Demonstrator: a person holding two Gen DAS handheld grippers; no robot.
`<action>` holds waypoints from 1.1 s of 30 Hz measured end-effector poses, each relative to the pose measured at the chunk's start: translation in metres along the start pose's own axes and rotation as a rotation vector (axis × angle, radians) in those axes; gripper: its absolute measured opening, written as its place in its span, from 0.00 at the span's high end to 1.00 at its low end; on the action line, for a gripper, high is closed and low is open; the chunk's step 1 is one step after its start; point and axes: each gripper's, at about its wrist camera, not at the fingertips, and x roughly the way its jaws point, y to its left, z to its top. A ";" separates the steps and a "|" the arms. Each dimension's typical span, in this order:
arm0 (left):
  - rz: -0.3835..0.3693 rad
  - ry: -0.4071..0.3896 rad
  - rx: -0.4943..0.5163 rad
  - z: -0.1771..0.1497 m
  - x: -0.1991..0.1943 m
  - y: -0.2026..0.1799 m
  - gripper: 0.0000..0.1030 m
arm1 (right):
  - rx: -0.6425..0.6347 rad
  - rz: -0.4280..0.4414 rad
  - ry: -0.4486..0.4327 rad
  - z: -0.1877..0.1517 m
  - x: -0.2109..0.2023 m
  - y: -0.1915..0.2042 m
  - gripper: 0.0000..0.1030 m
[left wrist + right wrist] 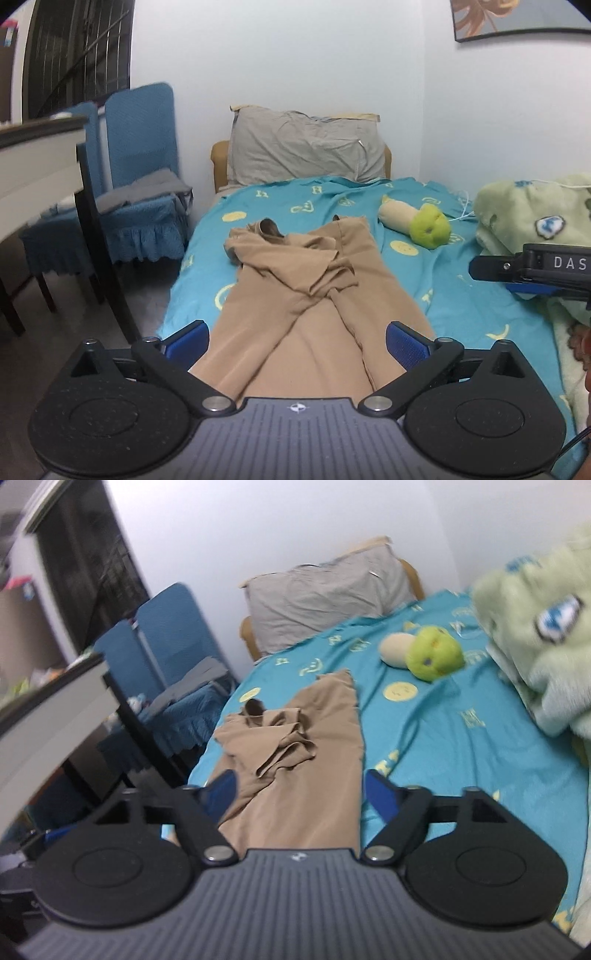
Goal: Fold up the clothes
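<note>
A tan garment (pixel 306 306) lies lengthwise on the turquoise bed sheet (pixel 454 295), with its far left part bunched and folded over. It also shows in the right wrist view (pixel 306 760). My left gripper (pixel 297 341) is open and empty, its blue pads either side of the garment's near end, above it. My right gripper (pixel 297 795) is open and empty over the garment's near end. The right gripper also shows from the side in the left wrist view (pixel 480 267), at the right above the bed.
A grey pillow (pixel 306 147) leans at the bed's head. A green and cream plush toy (pixel 421 221) lies right of the garment. A pale green fluffy blanket (pixel 535 218) is heaped at the right. Blue covered chairs (pixel 140 184) and a white desk (pixel 37 158) stand left of the bed.
</note>
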 end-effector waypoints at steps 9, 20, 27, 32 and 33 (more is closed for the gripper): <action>-0.074 0.007 -0.031 -0.008 0.005 0.027 0.00 | -0.099 0.103 -0.006 0.005 0.044 0.054 0.46; -0.066 0.041 -0.171 -0.013 0.056 0.078 0.00 | -0.273 -0.013 0.140 0.010 0.214 0.084 0.26; -0.105 0.090 -0.281 -0.020 0.089 0.092 0.00 | -0.111 -0.097 0.129 0.029 0.278 0.047 0.26; -0.104 0.105 -0.313 -0.025 0.094 0.095 0.00 | -0.158 -0.058 0.241 0.026 0.303 0.042 0.67; -0.103 0.103 -0.319 -0.025 0.094 0.095 0.00 | -0.176 -0.040 0.217 0.026 0.298 0.045 0.81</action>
